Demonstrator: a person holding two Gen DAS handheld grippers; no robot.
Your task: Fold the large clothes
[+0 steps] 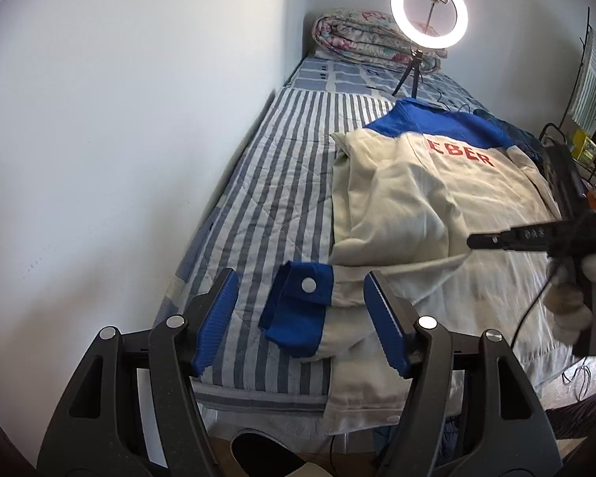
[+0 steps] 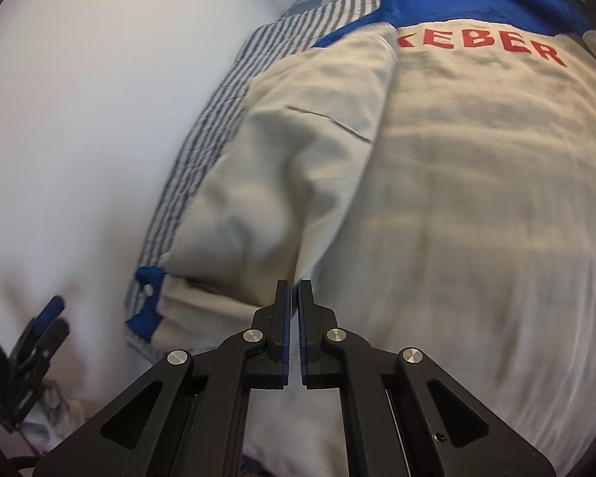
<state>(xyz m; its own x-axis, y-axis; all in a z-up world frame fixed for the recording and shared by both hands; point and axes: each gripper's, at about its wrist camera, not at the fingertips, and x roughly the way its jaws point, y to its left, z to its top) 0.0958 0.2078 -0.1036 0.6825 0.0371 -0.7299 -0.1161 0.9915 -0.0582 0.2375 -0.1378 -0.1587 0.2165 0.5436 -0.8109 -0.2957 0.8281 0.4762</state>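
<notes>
one cream and blue jacket [image 1: 449, 198] lies back-up on a striped bed [image 1: 266, 183], red lettering across its shoulders. the left gripper [image 1: 302, 298] hovers at the bed's near end, jaws wide apart, framing one blue cuff [image 1: 298, 306] with one snap. to the right, the right gripper [image 2: 294, 298] has its jaws together, empty, above the jacket's body. one lit ring light [image 1: 429, 8] stands behind.
</notes>
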